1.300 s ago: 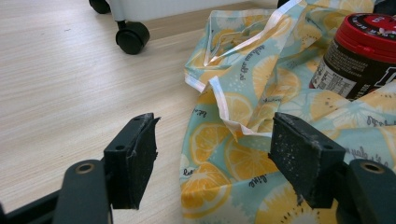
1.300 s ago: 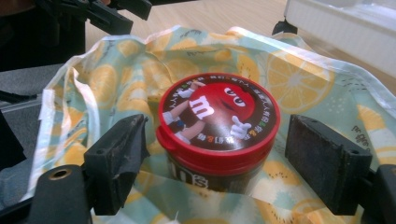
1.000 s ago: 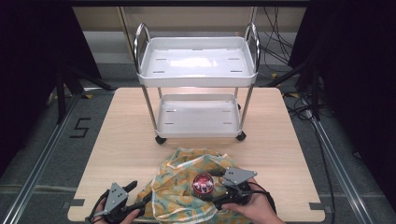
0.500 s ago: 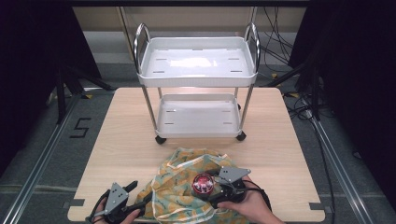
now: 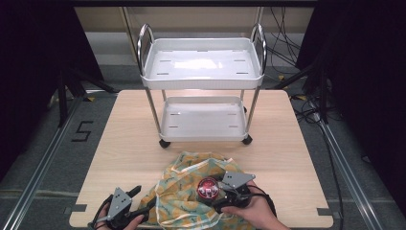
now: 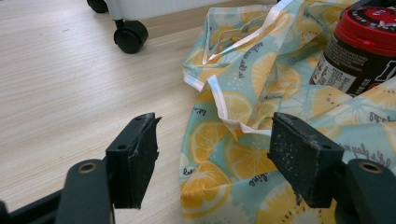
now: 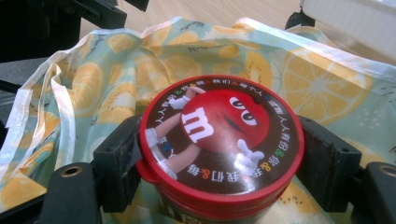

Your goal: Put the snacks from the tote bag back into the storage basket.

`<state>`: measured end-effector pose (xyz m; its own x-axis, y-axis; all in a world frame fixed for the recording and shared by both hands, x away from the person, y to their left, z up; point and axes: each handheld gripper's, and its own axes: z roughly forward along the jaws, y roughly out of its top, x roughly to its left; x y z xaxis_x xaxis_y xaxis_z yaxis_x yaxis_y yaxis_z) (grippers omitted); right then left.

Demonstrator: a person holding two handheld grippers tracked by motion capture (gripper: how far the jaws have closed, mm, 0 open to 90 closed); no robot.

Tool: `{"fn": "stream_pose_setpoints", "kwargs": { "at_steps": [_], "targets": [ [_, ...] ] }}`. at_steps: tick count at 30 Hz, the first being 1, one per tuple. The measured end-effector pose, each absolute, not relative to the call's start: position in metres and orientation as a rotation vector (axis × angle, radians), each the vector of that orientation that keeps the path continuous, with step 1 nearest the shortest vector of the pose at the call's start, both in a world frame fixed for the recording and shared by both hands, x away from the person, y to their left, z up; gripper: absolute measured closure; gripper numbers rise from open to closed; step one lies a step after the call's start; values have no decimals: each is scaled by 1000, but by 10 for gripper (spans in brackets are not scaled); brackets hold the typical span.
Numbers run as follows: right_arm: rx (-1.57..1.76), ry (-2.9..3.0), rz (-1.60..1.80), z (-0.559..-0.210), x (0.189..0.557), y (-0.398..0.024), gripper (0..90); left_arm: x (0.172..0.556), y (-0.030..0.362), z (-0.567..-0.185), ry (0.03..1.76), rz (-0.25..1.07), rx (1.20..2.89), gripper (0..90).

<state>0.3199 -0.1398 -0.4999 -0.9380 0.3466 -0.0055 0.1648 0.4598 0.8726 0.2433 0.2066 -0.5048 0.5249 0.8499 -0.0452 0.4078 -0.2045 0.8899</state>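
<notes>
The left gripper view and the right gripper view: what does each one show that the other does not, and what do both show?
Left gripper view alone: the open left fingers over the cloth's hem, a cart wheel, and the jar's label side.
Right gripper view alone: the right gripper shut on the jar, with the printed red lid seen from above.
Both: the lemon-print cloth, the jar and the wooden table.

Handheld gripper pair, matte black.

Left gripper (image 6: 212, 154): two blocky black jaws faced with worn, chipped pads flecked with pale dust; a round screw hole in each arm below the pads. Right gripper (image 7: 219, 163): same black jaws and arm holes, pads scuffed. In the high view each carries a grey three-cornered plate on top; black cable loops behind the right one. Hands bare, no sleeves seen.
</notes>
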Motion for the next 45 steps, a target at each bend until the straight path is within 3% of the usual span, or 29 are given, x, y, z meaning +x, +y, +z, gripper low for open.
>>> {"fn": "stream_pose_setpoints", "kwargs": {
  "at_steps": [45],
  "targets": [
    [445, 2415, 1573, -467, 323, -138, 265, 243, 207, -504, 1045, 591, 1788, 319]
  ]
}}
